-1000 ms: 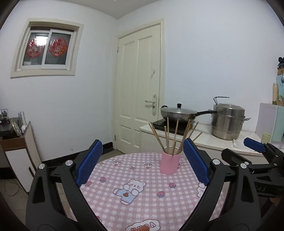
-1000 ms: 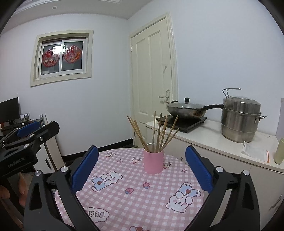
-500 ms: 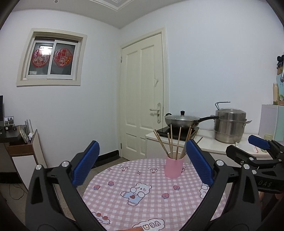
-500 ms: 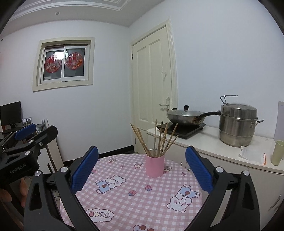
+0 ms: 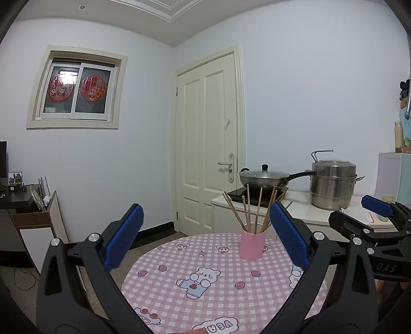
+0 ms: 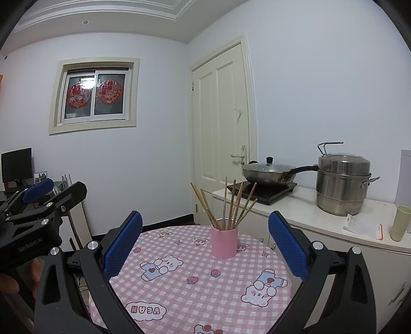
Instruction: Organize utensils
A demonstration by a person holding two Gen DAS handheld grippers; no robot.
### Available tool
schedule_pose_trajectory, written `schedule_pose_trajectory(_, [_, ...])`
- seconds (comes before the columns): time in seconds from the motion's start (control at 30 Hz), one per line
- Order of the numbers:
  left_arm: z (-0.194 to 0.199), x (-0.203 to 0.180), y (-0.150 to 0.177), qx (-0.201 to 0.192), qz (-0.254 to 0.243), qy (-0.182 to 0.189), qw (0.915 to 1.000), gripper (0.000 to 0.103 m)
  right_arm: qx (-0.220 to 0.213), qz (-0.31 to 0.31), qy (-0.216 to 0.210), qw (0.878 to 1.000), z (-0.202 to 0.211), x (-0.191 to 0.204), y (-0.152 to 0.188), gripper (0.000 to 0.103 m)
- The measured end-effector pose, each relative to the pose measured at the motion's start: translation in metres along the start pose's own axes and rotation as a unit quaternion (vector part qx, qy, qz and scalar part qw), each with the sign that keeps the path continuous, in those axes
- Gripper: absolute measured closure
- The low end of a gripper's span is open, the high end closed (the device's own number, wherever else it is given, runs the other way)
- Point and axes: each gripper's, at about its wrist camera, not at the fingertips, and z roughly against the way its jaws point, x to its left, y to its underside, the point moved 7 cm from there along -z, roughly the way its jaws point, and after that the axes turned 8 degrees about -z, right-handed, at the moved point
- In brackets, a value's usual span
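Gripper [image 5: 206, 237] pads ribbed blue; cup [image 5: 252, 244] cylindrical.

table [image 5: 179, 295] near edge cut off, chopstick [image 6: 226, 205] bottoms hidden inside cup [image 6: 224, 242]

One pink cup [image 6: 224, 242] is being shown at twelve o'clock, about seven chopsticks [image 6: 232, 205] standing in it. Two hand-held grippers, one wok [image 6: 268, 173] and one steamer pot [image 6: 343, 183] are being counted.

**A small kitchen, lit from above**

You face pale walls, a cream panelled door [image 5: 209, 144] and a framed window [image 5: 77, 88] with red paper cutouts. A white counter [image 6: 308, 213] runs right; a dark desk [image 5: 15, 201] stands left, under a recessed ceiling light [image 6: 85, 22].
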Motion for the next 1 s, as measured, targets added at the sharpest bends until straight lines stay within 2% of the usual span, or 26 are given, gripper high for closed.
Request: schedule_pose_trajectory(1.0, [0.0025, -0.0035, 0.0029, 0.001, -0.003, 0.000, 1.0000, 0.006, 0.003, -0.002, -0.001, 1.000, 0.0022, -0.0007, 0.0006, 0.008])
